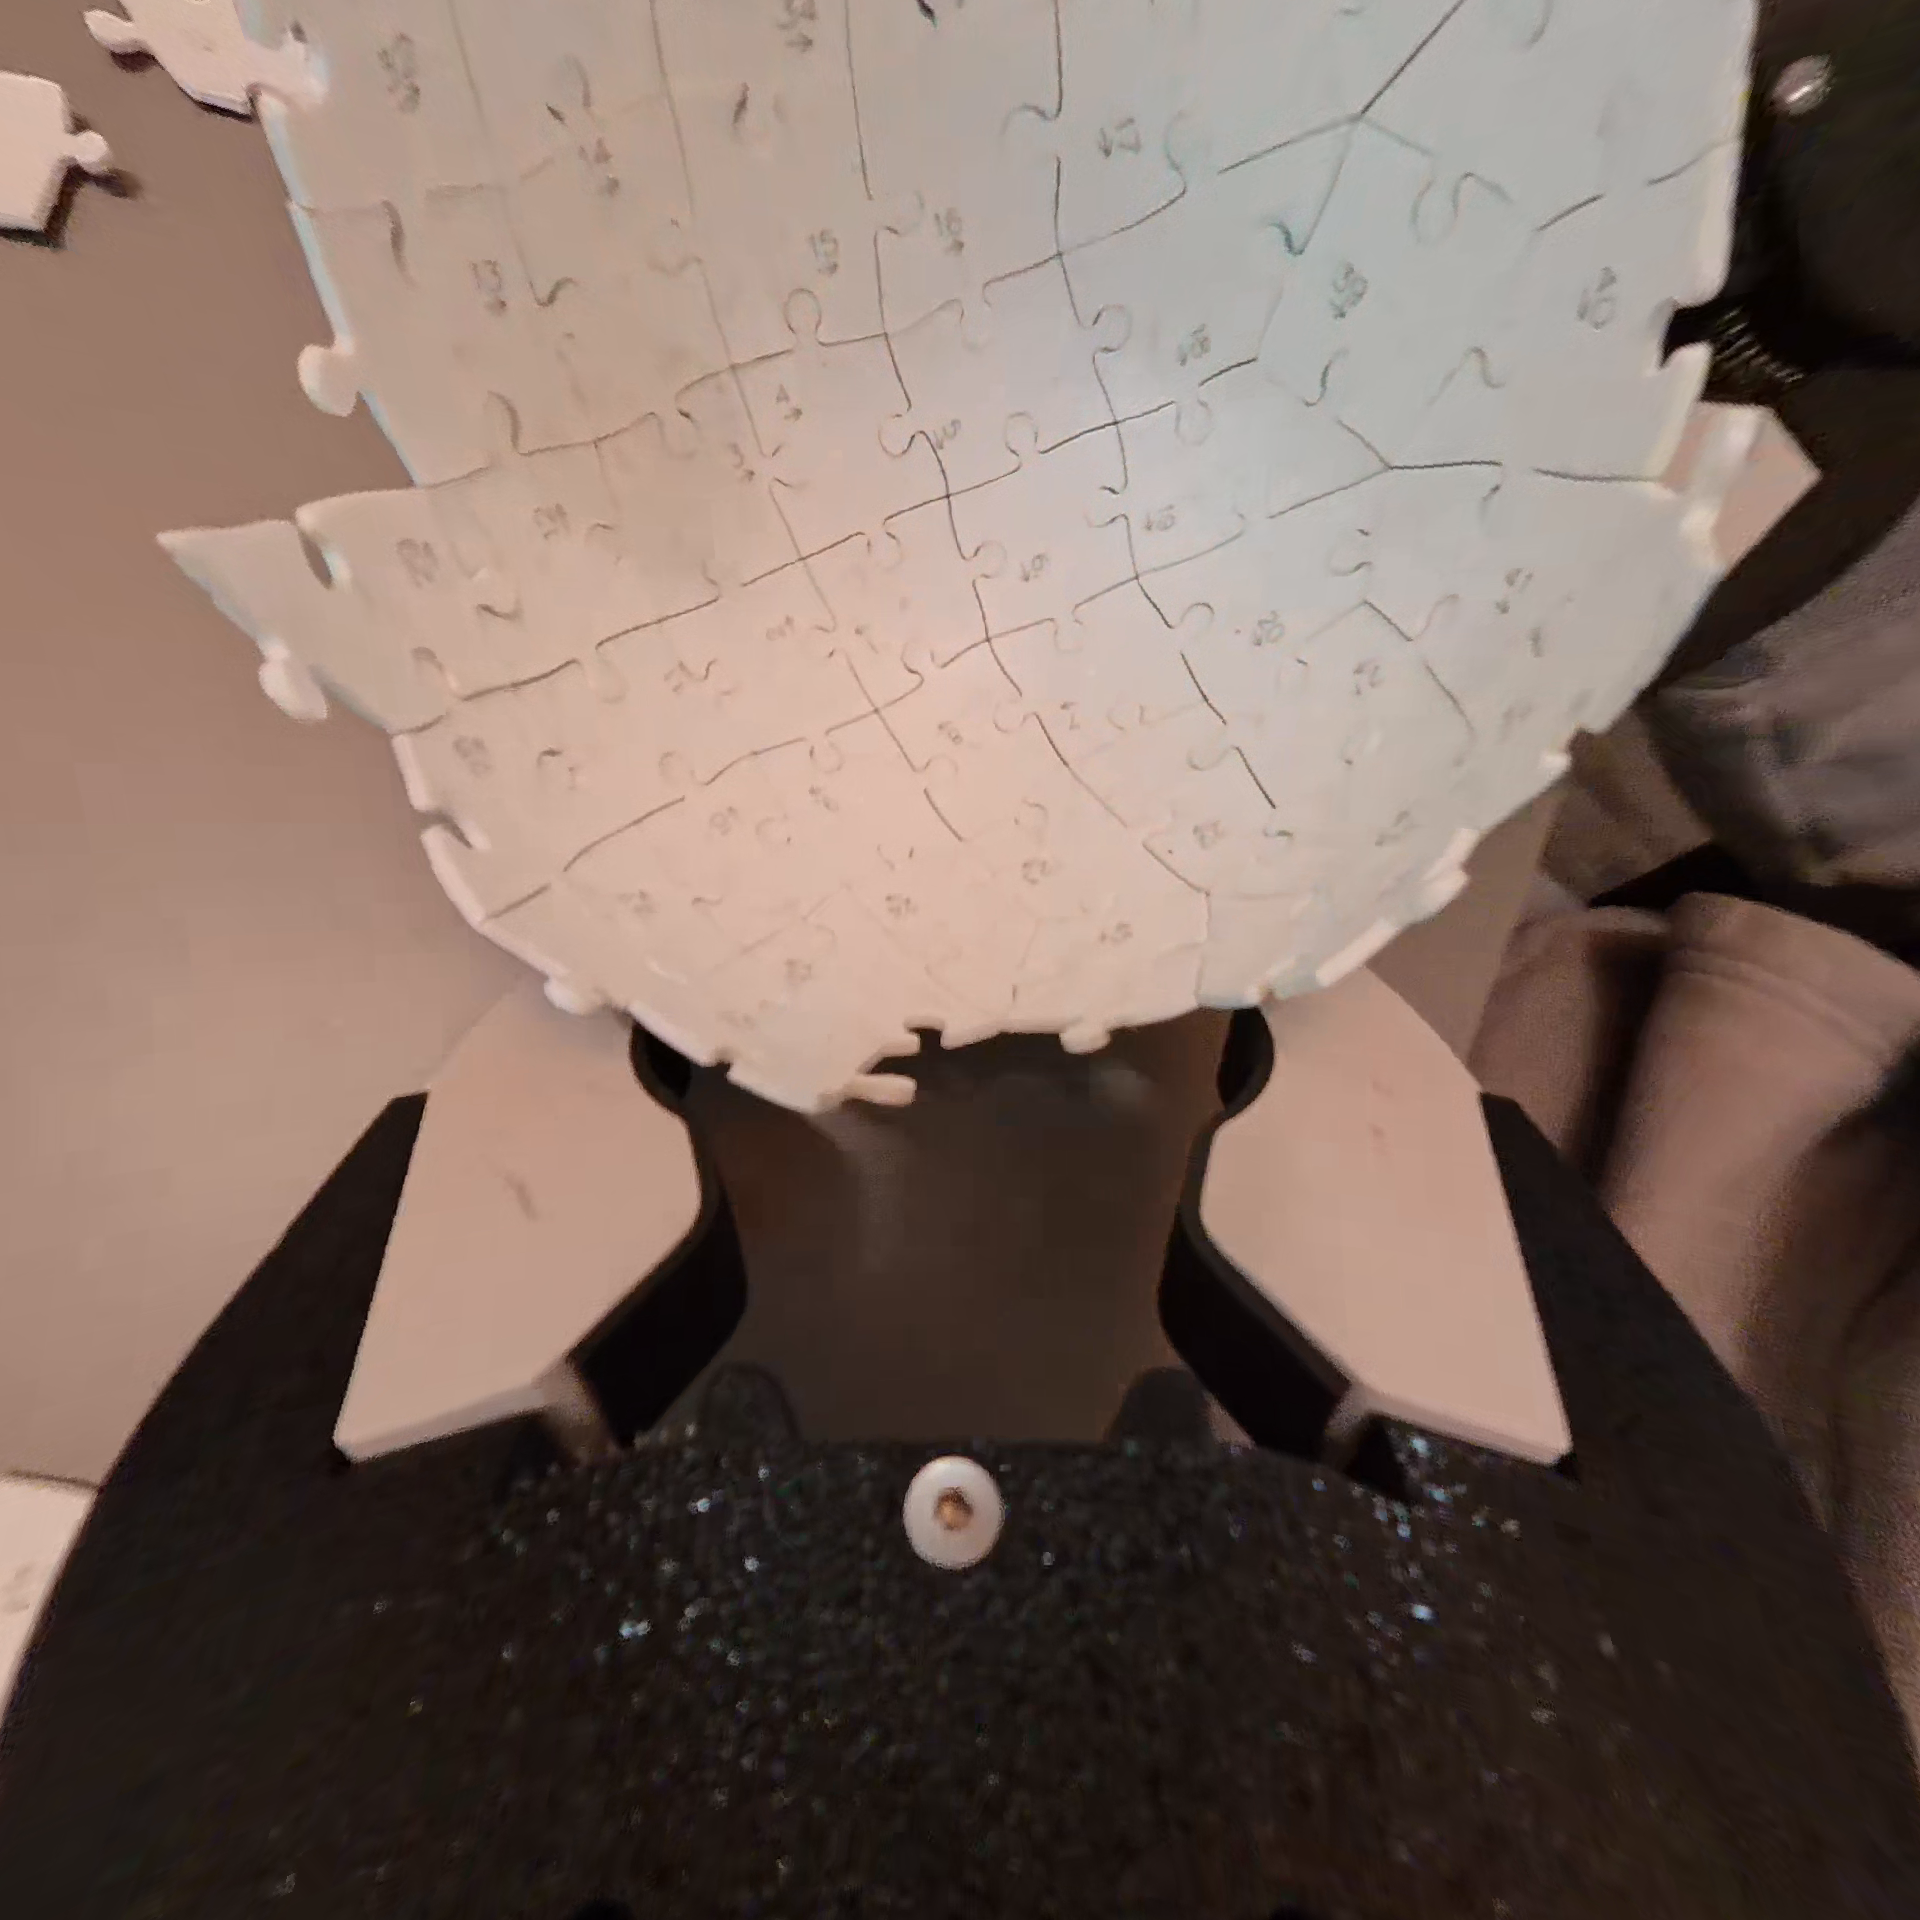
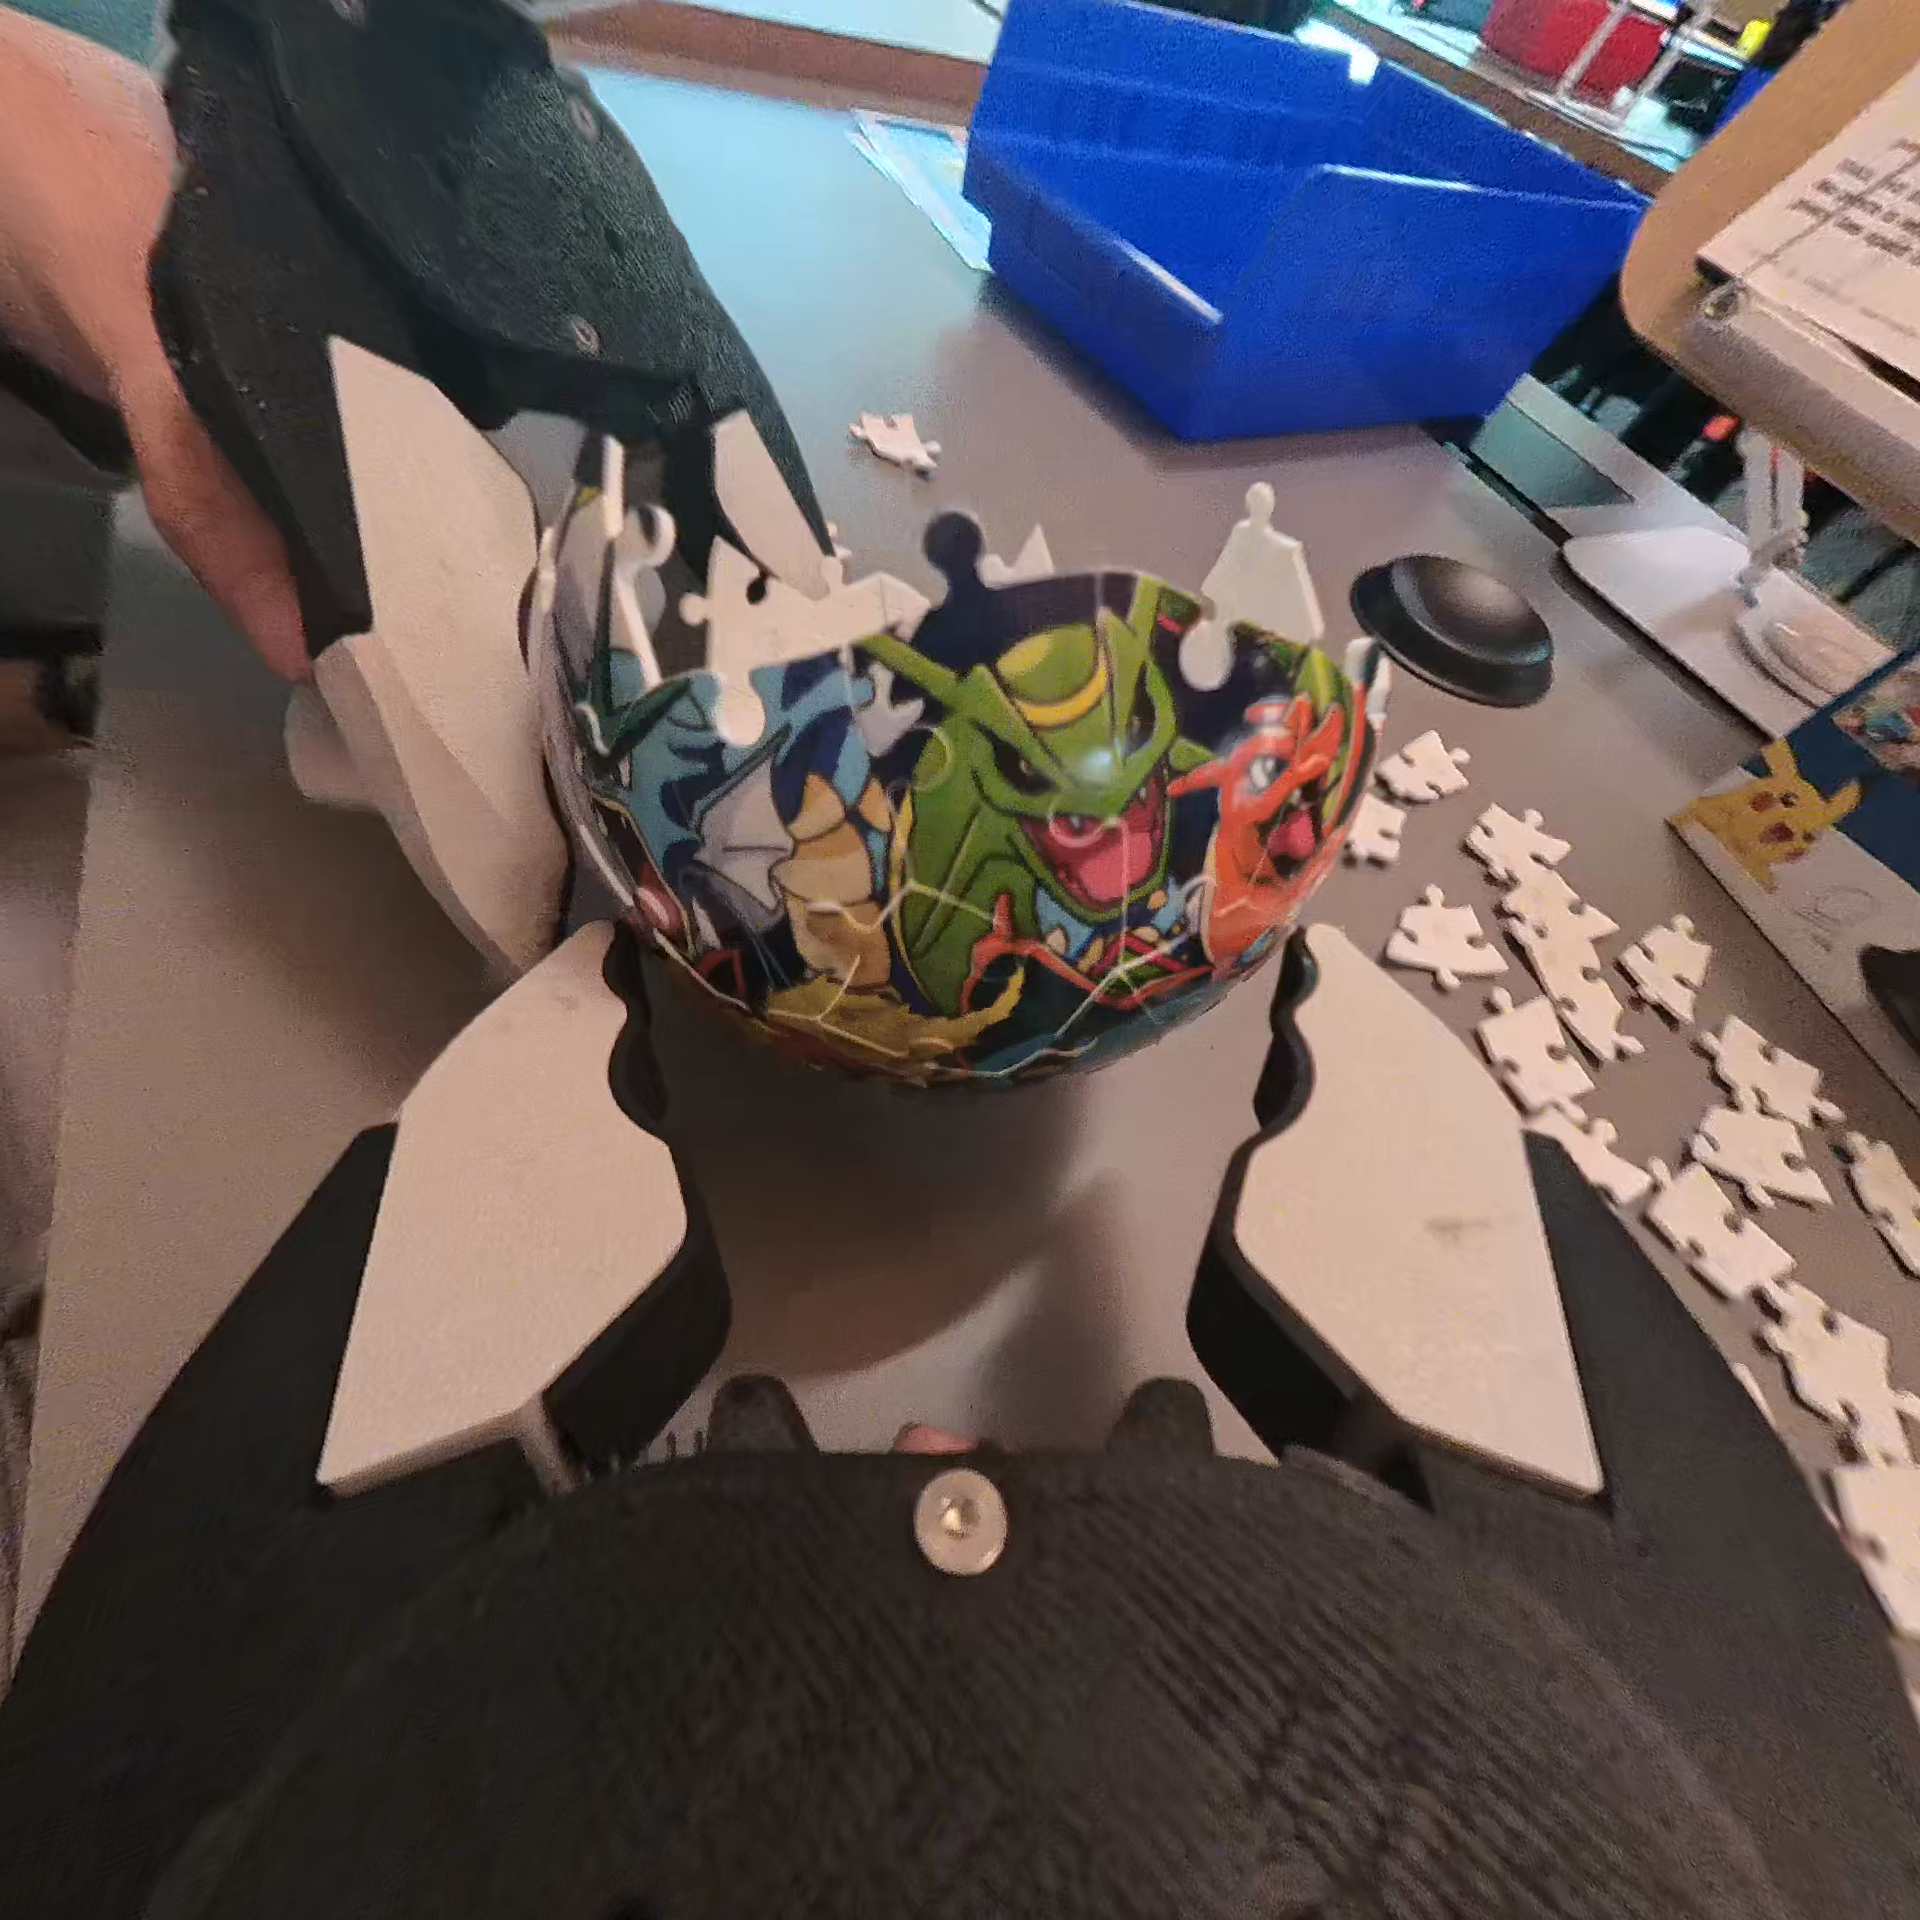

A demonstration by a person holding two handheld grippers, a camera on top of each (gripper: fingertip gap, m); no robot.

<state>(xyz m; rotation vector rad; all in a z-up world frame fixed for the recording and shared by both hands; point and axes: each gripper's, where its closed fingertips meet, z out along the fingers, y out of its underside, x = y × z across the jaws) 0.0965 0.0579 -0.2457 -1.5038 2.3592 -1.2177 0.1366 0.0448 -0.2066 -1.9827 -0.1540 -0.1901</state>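
Left wrist view: the left gripper [image 1: 951, 1049] stood spread wide, the white inside of the puzzle-ball shell [image 1: 935, 499] at its fingertips.
Right wrist view: the right gripper [image 2: 951, 997] was spread around the shell's [image 2: 966, 831] printed underside, above the grey table [image 2: 883, 291]; the left gripper [image 2: 582, 644] straddled the shell's rim, grip unclear; loose pieces [image 2: 1558, 966] lay right.

The white inner face of the curved puzzle shell [image 1: 987, 520] carries small printed numbers with tiny arrows, one on each piece. On the right, a sheet of paper [image 2: 1829, 229] taped to a brown board bears lines of dark print, too blurred to make out. A flat printed card [image 2: 1787, 821] on the worktop [image 2: 1039, 343] shows a yellow cartoon figure.
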